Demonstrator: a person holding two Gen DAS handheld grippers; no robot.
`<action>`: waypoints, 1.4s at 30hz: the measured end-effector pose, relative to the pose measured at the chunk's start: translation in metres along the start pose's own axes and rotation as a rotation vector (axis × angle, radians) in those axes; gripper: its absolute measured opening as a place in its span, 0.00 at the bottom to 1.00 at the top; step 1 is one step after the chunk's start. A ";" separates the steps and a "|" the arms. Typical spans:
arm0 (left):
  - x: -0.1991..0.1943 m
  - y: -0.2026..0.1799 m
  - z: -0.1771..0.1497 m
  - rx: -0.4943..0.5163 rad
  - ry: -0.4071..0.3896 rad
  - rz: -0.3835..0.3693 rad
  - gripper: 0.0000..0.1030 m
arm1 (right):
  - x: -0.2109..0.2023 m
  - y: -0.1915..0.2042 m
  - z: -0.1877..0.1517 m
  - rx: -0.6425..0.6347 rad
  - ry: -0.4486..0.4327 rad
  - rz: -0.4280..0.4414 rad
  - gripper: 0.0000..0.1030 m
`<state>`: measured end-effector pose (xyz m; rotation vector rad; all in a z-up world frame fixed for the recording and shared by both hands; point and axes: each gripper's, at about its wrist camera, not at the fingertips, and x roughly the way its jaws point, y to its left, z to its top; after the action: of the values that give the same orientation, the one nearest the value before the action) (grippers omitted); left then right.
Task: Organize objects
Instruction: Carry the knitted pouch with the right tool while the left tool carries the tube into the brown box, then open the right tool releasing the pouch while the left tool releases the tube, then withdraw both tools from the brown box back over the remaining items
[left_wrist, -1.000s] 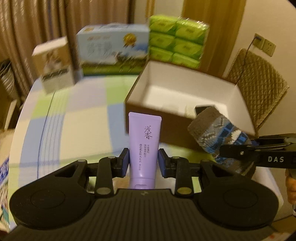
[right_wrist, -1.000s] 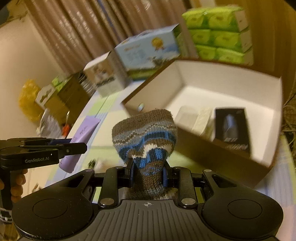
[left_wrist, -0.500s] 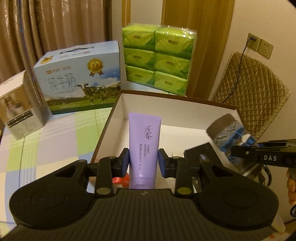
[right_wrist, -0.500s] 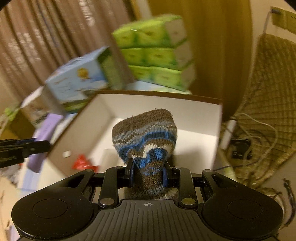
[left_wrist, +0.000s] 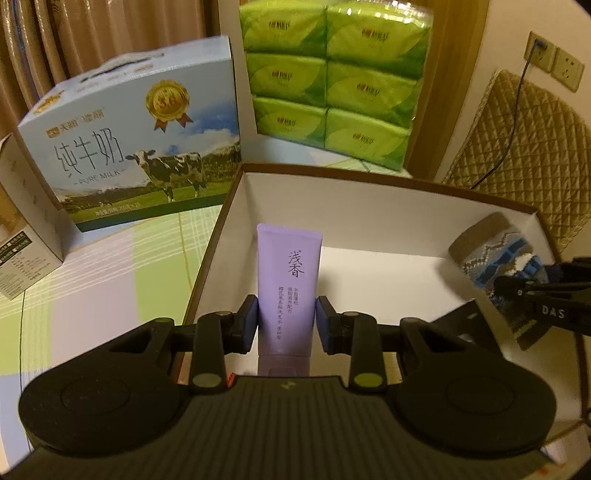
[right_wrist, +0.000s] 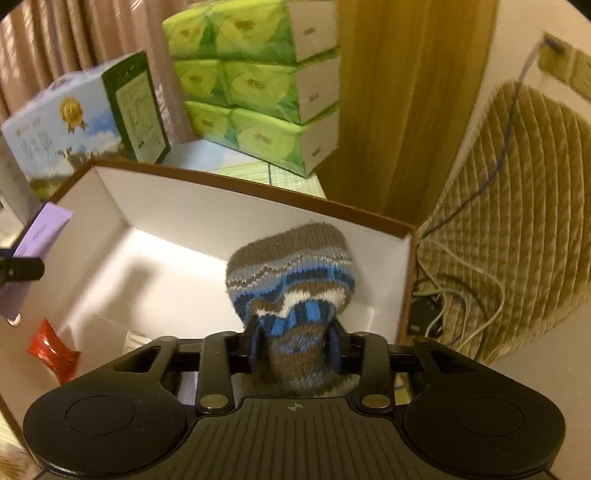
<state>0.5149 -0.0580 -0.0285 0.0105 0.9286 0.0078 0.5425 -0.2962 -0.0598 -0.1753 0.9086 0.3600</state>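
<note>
Sitting between left hand-held gripper (left_wrist: 287, 324) pads, purple tube (left_wrist: 288, 284) over box (left_wrist: 369, 177).

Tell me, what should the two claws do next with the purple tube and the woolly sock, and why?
Probably lower both a little and let go. The left claw grips the purple tube and the right claw grips the woolly sock, and both already hang over the open white box, so a short drop should land them inside.
</note>
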 end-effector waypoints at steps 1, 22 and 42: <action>0.005 0.000 0.000 0.002 0.009 0.004 0.27 | 0.002 0.002 0.000 -0.015 -0.002 0.000 0.53; 0.018 -0.002 -0.006 0.039 0.041 0.004 0.48 | -0.036 0.006 -0.015 -0.038 -0.058 0.120 0.88; -0.086 -0.005 -0.048 -0.019 -0.026 -0.044 0.71 | -0.102 0.015 -0.045 0.014 -0.091 0.196 0.92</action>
<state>0.4246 -0.0641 0.0112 -0.0278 0.9021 -0.0245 0.4467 -0.3194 -0.0059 -0.0567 0.8405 0.5390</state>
